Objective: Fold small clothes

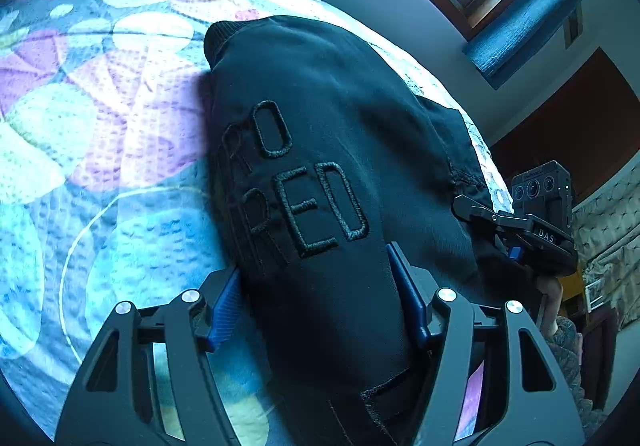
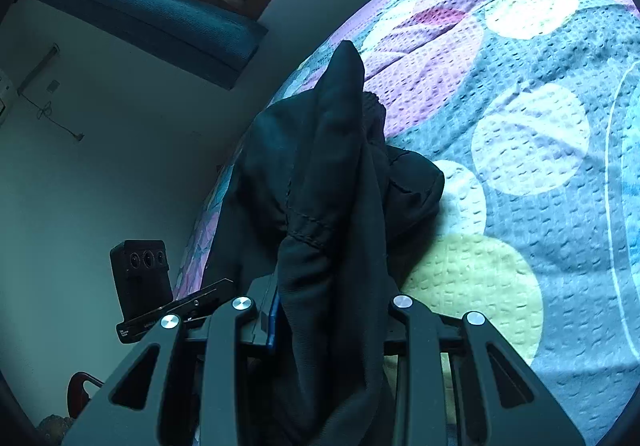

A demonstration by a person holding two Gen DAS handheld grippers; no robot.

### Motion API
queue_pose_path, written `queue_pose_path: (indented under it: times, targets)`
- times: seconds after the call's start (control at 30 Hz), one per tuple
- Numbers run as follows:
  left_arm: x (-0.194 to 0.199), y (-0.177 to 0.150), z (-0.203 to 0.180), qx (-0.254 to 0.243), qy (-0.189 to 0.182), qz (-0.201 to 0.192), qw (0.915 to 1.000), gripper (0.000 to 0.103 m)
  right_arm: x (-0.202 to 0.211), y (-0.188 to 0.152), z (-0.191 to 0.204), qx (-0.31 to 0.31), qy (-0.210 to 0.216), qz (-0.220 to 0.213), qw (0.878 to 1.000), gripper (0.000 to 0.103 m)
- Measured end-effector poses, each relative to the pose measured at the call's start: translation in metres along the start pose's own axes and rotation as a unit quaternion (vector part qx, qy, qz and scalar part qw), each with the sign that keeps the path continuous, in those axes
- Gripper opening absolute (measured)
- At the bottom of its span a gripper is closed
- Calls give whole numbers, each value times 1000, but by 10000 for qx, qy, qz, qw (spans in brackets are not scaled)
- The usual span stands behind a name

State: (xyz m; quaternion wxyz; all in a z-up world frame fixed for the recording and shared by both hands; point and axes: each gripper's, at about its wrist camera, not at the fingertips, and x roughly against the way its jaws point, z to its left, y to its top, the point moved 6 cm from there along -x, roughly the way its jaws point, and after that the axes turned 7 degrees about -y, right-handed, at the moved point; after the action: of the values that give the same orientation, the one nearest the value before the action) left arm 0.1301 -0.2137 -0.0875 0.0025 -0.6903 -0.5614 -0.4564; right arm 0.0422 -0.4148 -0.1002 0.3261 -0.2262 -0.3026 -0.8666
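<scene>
Left gripper clamps the black garment at a thick bunched fold; right gripper pinches its edge. Garment is held over the patterned quilt. Soft, floppy, likely light: grip seams or corners.

Black garment, tone-on-tone stitched letters "RED". Quilted bedspread in blue-grey, patterned with pale white, yellow-green and pink-purple circles and petals. Black grippers with blue finger pads and silver screws. Blue curtain. Pale grey wall, reddish-brown trim.
</scene>
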Motion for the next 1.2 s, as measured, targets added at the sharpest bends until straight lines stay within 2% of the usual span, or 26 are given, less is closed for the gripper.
queue_pose_path:
  times: [0.13, 0.2, 0.27, 0.33, 0.4, 0.57, 0.87, 1.2]
  targets:
    - [-4, 3, 16, 435, -378, 105, 9983, 75, -6, -2, -2, -110, 19, -2, 9999, 31]
    - [-8, 5, 19, 463, -410, 108, 9980, 81, -7, -1, -4, -163, 48, 17, 9999, 31]
    - [-14, 7, 18, 362, -382, 90, 9986, 82, -8, -3, -8, -221, 79, 42, 9997, 31]
    - [-16, 8, 14, 226, -273, 70, 9993, 80, -10, -3, -13, -358, 159, 43, 9992, 32]
    - [-15, 9, 10, 145, -168, 48, 9997, 73, -11, -3, -14, -451, 243, -8, 9987, 32]
    - [-12, 14, -3, 58, 7, -48, 10000, 65, -5, -2, -2, -331, 151, -187, 9992, 32]
    - [14, 20, 3, -21, 147, -193, 9997, 61, -9, 1, 18, -231, 267, -258, 9990, 31]
    - [39, 31, 33, 90, 444, -358, 9983, 59, -46, 11, 43, -150, 383, -109, 9991, 31]
